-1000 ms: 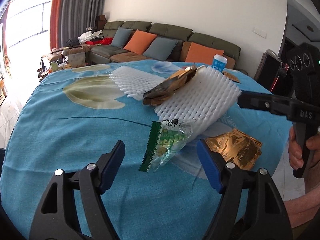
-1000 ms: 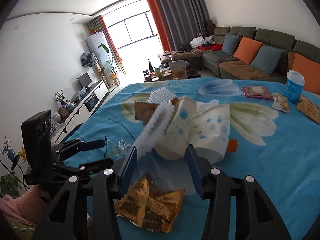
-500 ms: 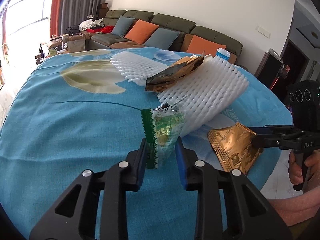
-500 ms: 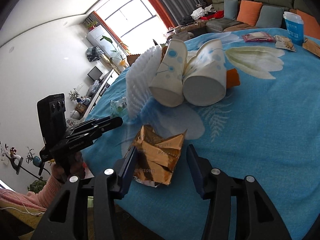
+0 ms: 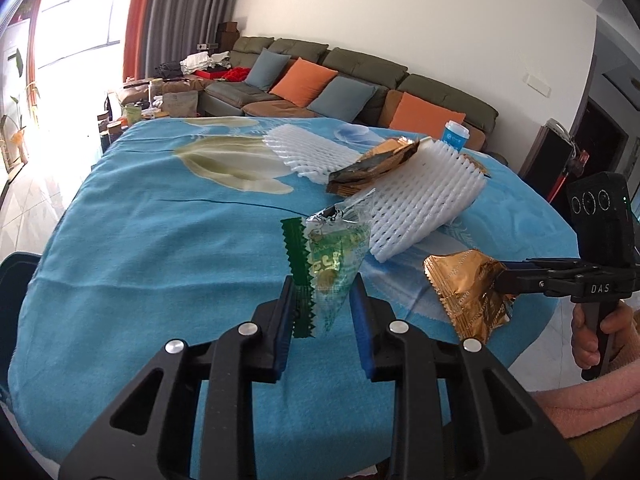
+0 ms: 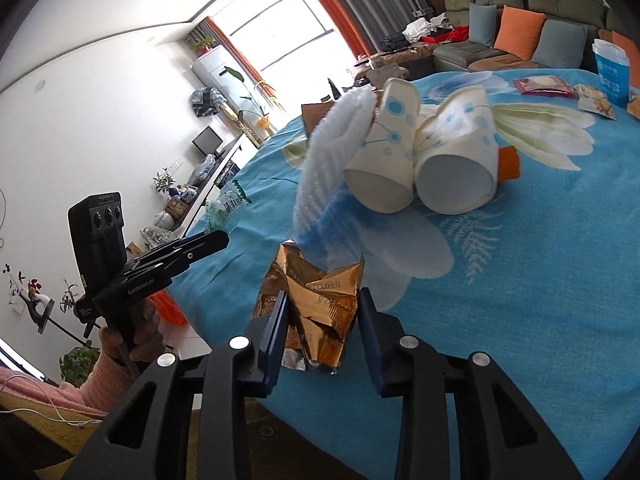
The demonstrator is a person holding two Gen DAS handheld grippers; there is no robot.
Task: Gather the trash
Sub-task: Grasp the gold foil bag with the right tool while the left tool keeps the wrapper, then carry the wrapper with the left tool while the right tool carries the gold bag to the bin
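Observation:
My left gripper [image 5: 322,292] is shut on a clear and green snack wrapper [image 5: 332,258] and holds it above the blue tablecloth [image 5: 160,240]. My right gripper [image 6: 322,304] is shut on a crumpled gold foil wrapper [image 6: 320,300], lifted near the table's edge; the wrapper also shows in the left wrist view [image 5: 468,284]. A white foam net [image 5: 424,204], a second foam net [image 5: 308,152] and a brown wrapper [image 5: 372,166] lie on the table. Two paper cups [image 6: 420,164] lie on their sides.
A blue and white cup [image 5: 455,135] stands at the far edge, with small snack packets [image 6: 544,86] near it. A sofa with orange and grey cushions [image 5: 320,84] is behind the table. A dark bin edge [image 5: 16,276] shows at the left.
Both grippers closed, the left on the green wrapper and the right on the gold wrapper. Both wrappers are now lifted off the cloth.

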